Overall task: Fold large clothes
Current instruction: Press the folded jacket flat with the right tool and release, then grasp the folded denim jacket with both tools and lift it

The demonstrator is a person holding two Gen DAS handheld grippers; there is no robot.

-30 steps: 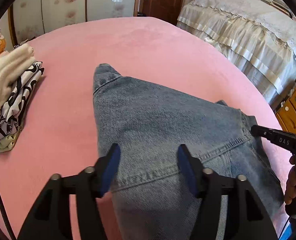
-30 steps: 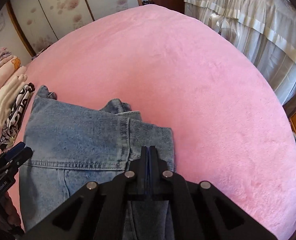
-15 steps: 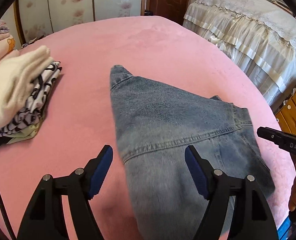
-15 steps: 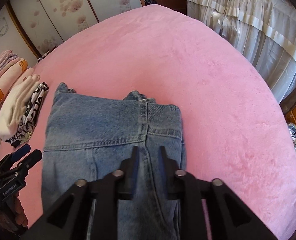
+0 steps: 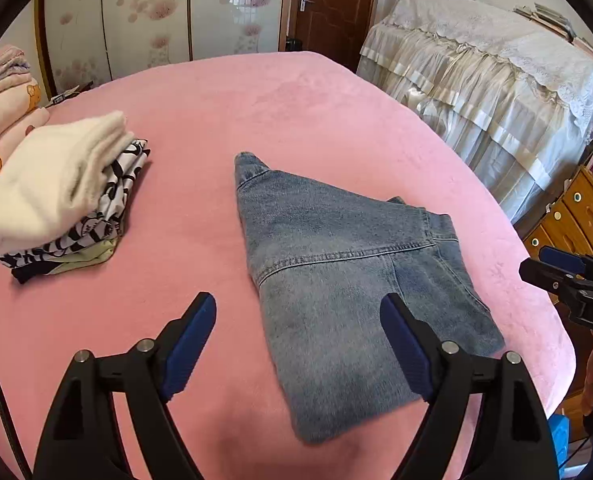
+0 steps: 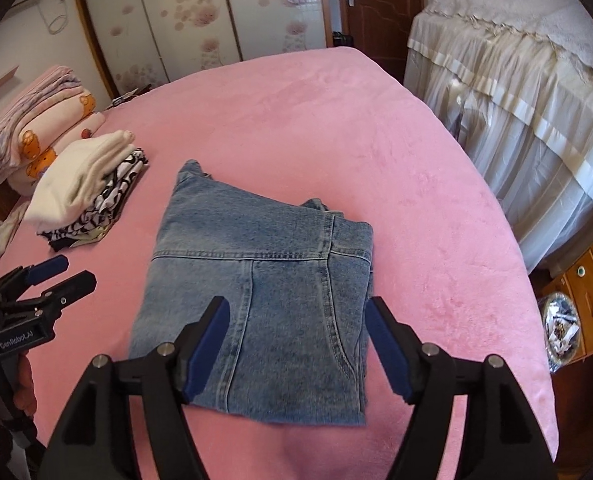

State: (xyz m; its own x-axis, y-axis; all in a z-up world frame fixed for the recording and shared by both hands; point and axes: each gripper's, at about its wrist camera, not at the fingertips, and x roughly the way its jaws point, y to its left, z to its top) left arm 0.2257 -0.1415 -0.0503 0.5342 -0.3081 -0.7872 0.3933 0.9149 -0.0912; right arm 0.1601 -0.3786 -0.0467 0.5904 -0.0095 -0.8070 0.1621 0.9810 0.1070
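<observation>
Folded blue jeans [image 5: 348,280] [image 6: 264,288] lie flat on the pink bed cover [image 5: 256,120] [image 6: 316,128]. My left gripper [image 5: 298,316] hovers above the jeans' left edge, its jaws opening, nothing between the blue pads. Over the near half of the jeans hangs my right gripper [image 6: 296,320], jaws also opening and clear of the denim. From the left wrist view the right gripper [image 5: 552,268] shows at the right edge. The left gripper [image 6: 52,276] appears at the left in the right wrist view.
A stack of folded clothes [image 5: 60,196] [image 6: 84,192], white on top of black-and-white, sits left of the jeans. Pink bedding [image 6: 36,128] is piled behind it. A draped bed [image 5: 496,80] and a wooden drawer chest [image 5: 576,216] stand to the right.
Both grippers rose and drew back from the jeans. The right gripper went from shut on the denim to open; the left widened. The jeans now lie free.
</observation>
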